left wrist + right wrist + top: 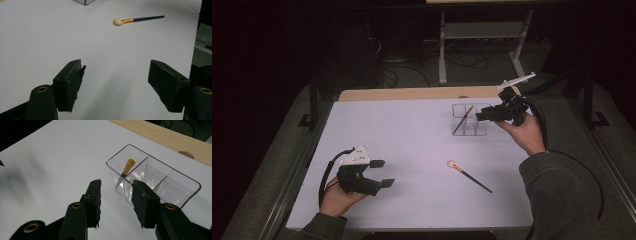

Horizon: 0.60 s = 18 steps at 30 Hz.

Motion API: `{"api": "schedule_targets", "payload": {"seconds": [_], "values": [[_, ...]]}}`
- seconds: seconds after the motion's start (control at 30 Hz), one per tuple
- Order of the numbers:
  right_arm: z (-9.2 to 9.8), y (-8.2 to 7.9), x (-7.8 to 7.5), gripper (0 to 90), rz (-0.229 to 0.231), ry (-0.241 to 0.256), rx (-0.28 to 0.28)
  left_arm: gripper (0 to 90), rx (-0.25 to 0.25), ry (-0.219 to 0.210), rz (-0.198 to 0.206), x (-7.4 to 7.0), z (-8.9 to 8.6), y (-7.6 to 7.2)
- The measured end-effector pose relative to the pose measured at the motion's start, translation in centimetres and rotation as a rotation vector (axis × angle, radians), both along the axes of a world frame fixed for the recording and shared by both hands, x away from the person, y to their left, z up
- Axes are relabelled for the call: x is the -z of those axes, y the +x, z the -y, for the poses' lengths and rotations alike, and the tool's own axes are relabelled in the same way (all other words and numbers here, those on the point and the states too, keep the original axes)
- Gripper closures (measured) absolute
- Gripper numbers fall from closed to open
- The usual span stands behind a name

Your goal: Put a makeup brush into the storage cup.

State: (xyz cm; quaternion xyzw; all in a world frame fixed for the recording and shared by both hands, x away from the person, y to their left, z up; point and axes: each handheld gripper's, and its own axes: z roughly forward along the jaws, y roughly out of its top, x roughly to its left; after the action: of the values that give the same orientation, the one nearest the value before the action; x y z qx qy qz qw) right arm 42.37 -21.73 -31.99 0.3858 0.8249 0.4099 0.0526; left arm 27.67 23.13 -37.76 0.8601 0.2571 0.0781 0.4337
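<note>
One brush (127, 169) leans in the end cell of the clear organizer (192, 192), beside which the right gripper (116, 195) hangs with jaws parted and empty, while the left gripper (115, 82), jaws spread wide, faces the second brush (136, 19) lying on the table (402, 130), apparently next to be picked up.

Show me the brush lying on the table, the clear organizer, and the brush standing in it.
loose brush (117, 22), left gripper view, its pale tip
clear organizer (192, 181), right gripper view, its rim
standing brush (128, 165), right gripper view, its orange end
</note>
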Motion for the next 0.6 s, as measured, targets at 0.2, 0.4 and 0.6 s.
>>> {"api": "schedule_targets", "payload": {"seconds": [0.2, 0.4, 0.6], "values": [[0.1, -0.6, 0.2, 56.3, -0.007, 0.001, 0.000, 26.8, -0.002, -0.002, 0.008, -0.1, -0.1, 0.0], [0.2, -1.0, 0.7, 53.6, -0.009, 0.000, -0.005, 26.7, -0.002, 0.000, 0.002, 0.0, -0.1, 0.1], [0.0, -1.8, 1.4, 49.9, -0.005, 0.006, -0.017, 26.5, 0.006, -0.007, 0.001, 0.1, 0.0, 0.2]]}}
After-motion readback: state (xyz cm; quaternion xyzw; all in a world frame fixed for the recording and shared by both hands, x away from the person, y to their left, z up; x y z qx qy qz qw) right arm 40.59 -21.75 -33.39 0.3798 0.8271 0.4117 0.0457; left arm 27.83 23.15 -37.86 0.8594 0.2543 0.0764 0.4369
